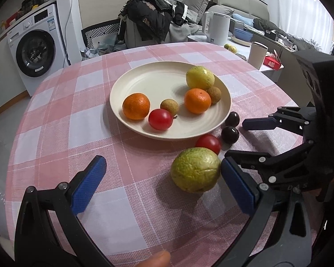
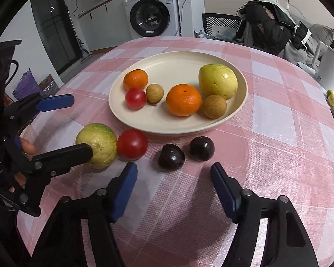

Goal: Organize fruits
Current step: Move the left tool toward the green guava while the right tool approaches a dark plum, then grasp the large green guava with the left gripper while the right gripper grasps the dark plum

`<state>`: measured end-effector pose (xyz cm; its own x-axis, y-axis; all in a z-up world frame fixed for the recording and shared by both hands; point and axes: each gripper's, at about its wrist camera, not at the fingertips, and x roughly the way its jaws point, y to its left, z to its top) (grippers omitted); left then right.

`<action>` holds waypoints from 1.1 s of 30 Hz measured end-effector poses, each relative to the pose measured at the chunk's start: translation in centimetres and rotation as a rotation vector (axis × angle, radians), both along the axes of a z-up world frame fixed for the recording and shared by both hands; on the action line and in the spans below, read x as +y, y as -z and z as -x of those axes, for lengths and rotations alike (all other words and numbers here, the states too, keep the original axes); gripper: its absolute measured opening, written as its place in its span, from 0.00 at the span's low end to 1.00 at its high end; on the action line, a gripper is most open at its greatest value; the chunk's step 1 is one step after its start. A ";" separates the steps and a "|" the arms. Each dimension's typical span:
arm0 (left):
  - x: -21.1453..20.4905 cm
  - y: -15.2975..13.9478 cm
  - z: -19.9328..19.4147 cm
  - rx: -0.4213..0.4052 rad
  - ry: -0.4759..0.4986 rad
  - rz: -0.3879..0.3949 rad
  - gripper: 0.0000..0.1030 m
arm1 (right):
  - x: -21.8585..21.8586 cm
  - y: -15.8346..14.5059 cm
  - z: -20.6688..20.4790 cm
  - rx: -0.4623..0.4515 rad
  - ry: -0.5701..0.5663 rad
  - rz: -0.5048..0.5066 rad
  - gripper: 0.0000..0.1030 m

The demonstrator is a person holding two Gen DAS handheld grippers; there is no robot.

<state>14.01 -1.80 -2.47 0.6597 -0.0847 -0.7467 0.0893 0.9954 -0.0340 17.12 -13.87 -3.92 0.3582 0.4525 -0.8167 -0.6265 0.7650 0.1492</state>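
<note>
A cream plate [image 1: 144, 75] [image 2: 178, 60] holds two oranges [image 1: 136, 106] [image 1: 197, 100], a red tomato [image 1: 160, 119], two brown longans [image 1: 169, 106] and a yellow-green fruit [image 1: 200, 77]. On the cloth in front lie a green-yellow fruit [image 1: 196, 169] [image 2: 97, 145], a red tomato [image 1: 208, 143] [image 2: 132, 144] and two dark plums [image 2: 171, 157] [image 2: 202, 148]. My left gripper [image 1: 164, 183] is open, its right pad touching the green-yellow fruit. My right gripper [image 2: 173, 189] is open, just short of the plums.
The round table has a pink checked cloth [image 1: 78, 115]. A white kettle [image 1: 217, 27], a cup [image 1: 257, 54] and a red box [image 1: 272, 62] stand beyond the far right edge. A washing machine [image 1: 35, 44] and a chair piled with clothes [image 1: 151, 20] are behind.
</note>
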 end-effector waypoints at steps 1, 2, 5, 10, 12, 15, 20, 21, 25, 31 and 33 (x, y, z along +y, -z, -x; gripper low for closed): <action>0.0 0.1 0.0 0.004 0.003 0.000 0.99 | 0.0 -0.1 0.1 0.003 -0.002 -0.006 0.65; -0.1 0.1 0.0 0.006 0.004 -0.001 0.99 | -0.1 -0.1 0.1 0.007 -0.004 -0.013 0.62; -0.2 0.3 -0.1 0.011 0.010 -0.001 0.99 | -0.1 -0.2 0.0 0.018 -0.012 -0.038 0.54; -0.4 0.4 -0.3 0.016 0.014 0.005 0.99 | 0.0 -0.3 0.2 0.024 -0.031 -0.062 0.44; -0.4 0.4 -0.3 0.016 0.014 0.006 0.99 | 0.0 -0.3 0.3 0.016 -0.027 -0.063 0.42; -0.4 0.5 -0.3 0.018 0.017 0.007 0.99 | 0.1 -0.3 0.4 0.008 -0.019 -0.062 0.36; -0.6 0.7 -0.2 0.023 0.027 0.008 0.99 | 0.3 -0.1 0.2 0.001 -0.011 -0.051 0.34; -0.7 0.7 -0.2 0.024 0.028 0.008 0.99 | 0.3 -0.1 0.2 -0.001 -0.007 -0.050 0.34; -0.7 0.8 -0.3 0.028 0.035 0.011 0.99 | 0.5 0.0 0.0 -0.011 -0.003 -0.042 0.31; -0.8 0.9 -0.2 0.034 0.040 0.012 0.99 | 0.5 0.0 0.0 -0.027 0.000 -0.023 0.25; -0.8 0.9 -0.2 0.035 0.041 0.010 0.99 | 0.5 -0.2 0.2 -0.034 -0.006 -0.023 0.24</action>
<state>14.24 -2.61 -3.35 0.6291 -0.1188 -0.7682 0.1284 0.9906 -0.0480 16.90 -13.33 -3.75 0.3825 0.4736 -0.7933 -0.6362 0.7577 0.1455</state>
